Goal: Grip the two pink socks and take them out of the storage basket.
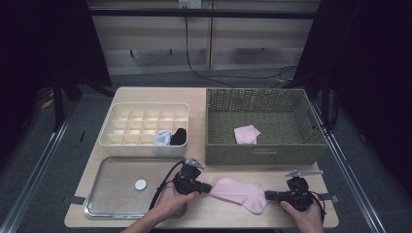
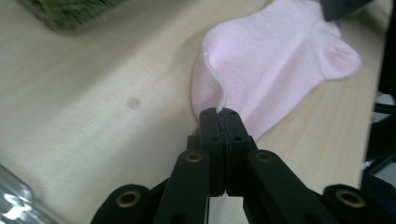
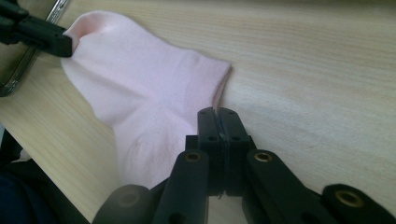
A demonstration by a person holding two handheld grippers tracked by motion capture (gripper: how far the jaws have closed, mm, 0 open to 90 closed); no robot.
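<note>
- Sock (image 1: 240, 192), pale pink, lies flat on the desk (image 1: 145, 94) near its front edge, just in front of the woven green basket (image 1: 262, 153), stretched between the two hand-held grippers.
- The left hand-held gripper (image 1: 208, 188) is clenched on one end of the sock; in the left gripper view its jaws pinch the fabric's raised edge (image 2: 219, 103) with no gap between them.
- The right hand-held gripper (image 1: 268, 195) is clenched on the sock's opposite end; in the right gripper view the jaws meet on the cuff edge (image 3: 219, 100).
- A folded pink cloth (image 1: 247, 134) rests on the floor of the basket.
- A cream divided organiser (image 1: 145, 124) sits left of the basket, with a black item (image 1: 179, 136) and a pale blue one (image 1: 163, 138) in its front compartments.
- A metal tray (image 1: 111, 194) lies in front of the organiser, bearing a small white disc (image 1: 140, 184).
</note>
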